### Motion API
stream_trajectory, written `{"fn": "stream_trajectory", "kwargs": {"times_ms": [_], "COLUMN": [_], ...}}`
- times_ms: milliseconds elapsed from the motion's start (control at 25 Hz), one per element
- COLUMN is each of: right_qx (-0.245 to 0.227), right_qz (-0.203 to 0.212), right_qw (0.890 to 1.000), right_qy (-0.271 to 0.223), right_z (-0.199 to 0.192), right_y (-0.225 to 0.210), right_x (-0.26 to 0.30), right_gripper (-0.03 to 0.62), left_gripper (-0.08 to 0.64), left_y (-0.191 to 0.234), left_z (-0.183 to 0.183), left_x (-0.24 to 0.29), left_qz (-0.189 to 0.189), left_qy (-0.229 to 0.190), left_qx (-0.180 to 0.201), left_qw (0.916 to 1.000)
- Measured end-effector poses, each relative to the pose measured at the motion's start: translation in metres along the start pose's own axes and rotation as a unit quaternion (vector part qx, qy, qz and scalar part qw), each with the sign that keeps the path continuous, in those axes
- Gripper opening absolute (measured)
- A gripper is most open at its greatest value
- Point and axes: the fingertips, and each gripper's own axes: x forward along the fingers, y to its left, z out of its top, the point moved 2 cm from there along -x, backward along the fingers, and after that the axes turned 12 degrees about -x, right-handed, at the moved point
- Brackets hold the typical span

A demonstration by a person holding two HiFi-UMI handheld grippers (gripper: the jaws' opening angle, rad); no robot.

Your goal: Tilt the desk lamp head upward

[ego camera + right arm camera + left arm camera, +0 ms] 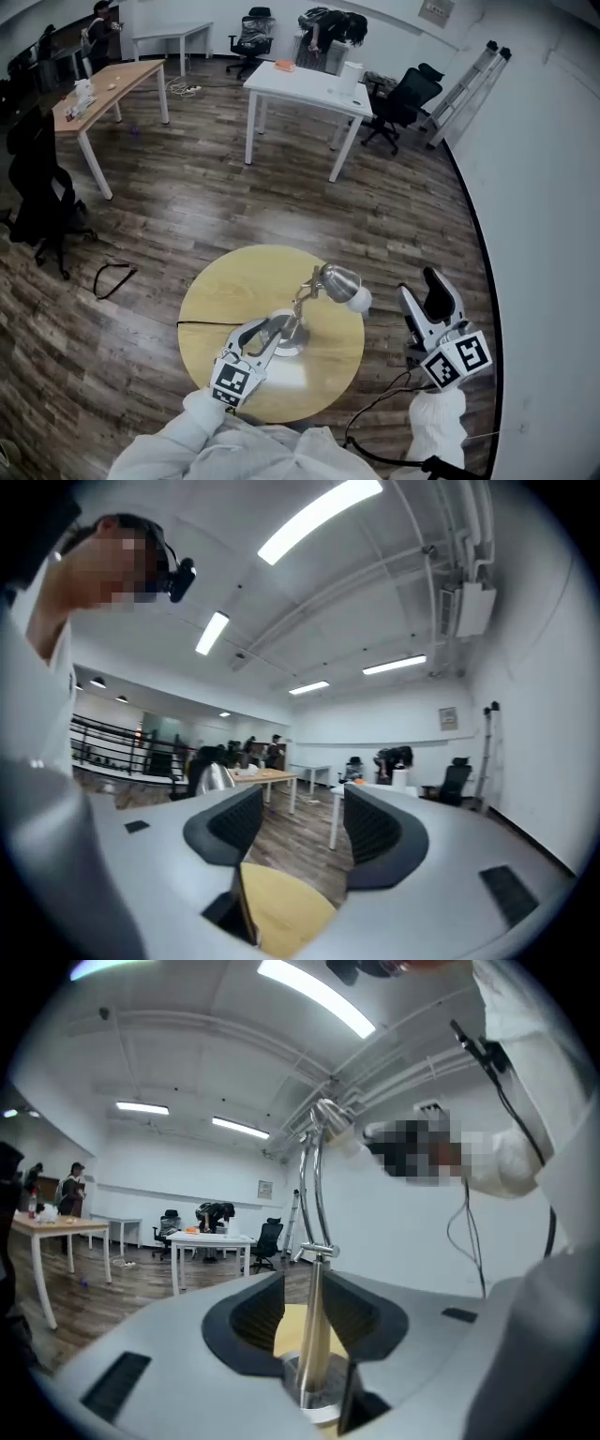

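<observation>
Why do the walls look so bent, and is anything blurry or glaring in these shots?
Head view: the wide lens curves the white wall, and a pale glare patch sits on the round table. Left gripper view: dark rounded corners, and a glaring ceiling strip light. Right gripper view: the same dark corners, slightly soft overall.

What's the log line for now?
left gripper: open around stem of silver desk lamp | right gripper: open, empty | lamp on round yellow table
</observation>
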Motion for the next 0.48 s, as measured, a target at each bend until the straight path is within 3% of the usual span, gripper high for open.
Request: {"fn": "stream_trajectory", "kwargs": {"times_ms": [80,200,240,320,480], "right_qx": [0.028,0.125,0.159,0.208,0.252], "right_qz": [-0.054,-0.073,-0.073,-0.069,-0.037], "right_qw": [0.997,0.984,0.978,0.966,0.953], "right_qy": [0.051,0.104,0.115,0.137,0.163], "right_z": [-0.053,-0.132,-0.153,-0.186,-0.218], "right_y": [0.001,0.042,0.062,0.101,0.162], "right_x": [-0.017,-0.038,-0.043,-0.047,-0.040], "right_gripper": [0.281,0.275,0.243,0.041,0.016], "left_gripper": [0.124,0.014,0.012,0.003,0.003], "left_y": [0.000,0.001,-0.001,-0.008,-0.030], "left_z": [0.009,0.003,-0.002,-0.013,-0.036], "left_x": [-0.018,-0.036,-0.040,-0.043,-0.044], "left_qz": [0.008,0.028,0.031,0.032,0.029], "left_qy": [-0.016,-0.009,0.000,0.019,0.058], "left_qx": [-0.033,-0.053,-0.059,-0.072,-0.092], "left_qw": [0.9993,0.9981,0.9978,0.9967,0.9936]}}
